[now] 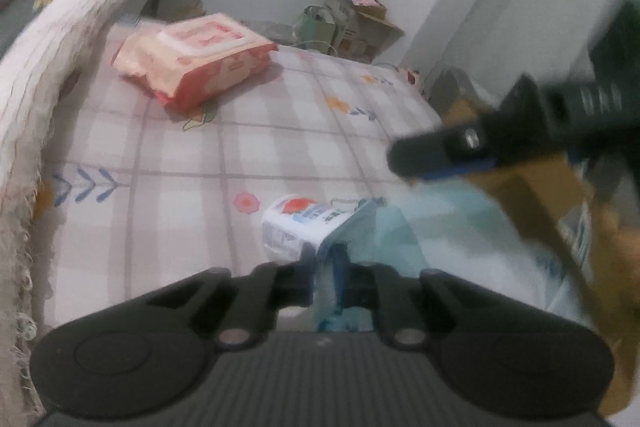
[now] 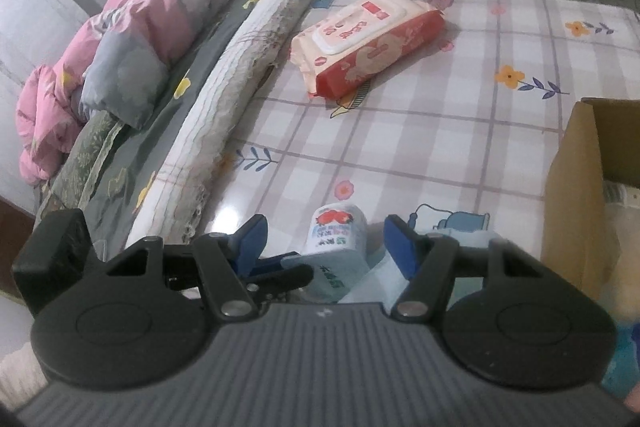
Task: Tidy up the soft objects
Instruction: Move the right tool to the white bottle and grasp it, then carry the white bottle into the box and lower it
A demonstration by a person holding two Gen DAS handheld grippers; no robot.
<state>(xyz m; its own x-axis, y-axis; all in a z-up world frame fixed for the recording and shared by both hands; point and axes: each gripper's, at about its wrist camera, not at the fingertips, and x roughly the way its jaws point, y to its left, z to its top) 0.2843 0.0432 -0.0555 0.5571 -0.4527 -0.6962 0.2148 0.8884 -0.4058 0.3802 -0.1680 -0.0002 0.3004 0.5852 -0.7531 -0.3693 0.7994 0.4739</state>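
My left gripper point(image 1: 324, 267) is shut on the light blue end of a small tissue pack point(image 1: 304, 223) and holds it just over the plaid table cover. The same pack point(image 2: 338, 235), white and light blue with a red picture, sits between the fingers of my right gripper point(image 2: 326, 239), which is open around it without touching. The left gripper's blue-padded fingers point(image 2: 276, 265) reach in from the left onto the pack. My right gripper also shows at the right of the left wrist view point(image 1: 440, 155). A red and cream wet-wipes pack point(image 1: 192, 63) point(image 2: 368, 43) lies farther back.
An open cardboard box point(image 2: 580, 195) point(image 1: 540, 195) stands at the right. A bed with a white mattress edge point(image 2: 248, 67) and a pink quilt point(image 2: 132, 39) runs along the left. Boxes and bags point(image 1: 352, 23) clutter the far floor corner.
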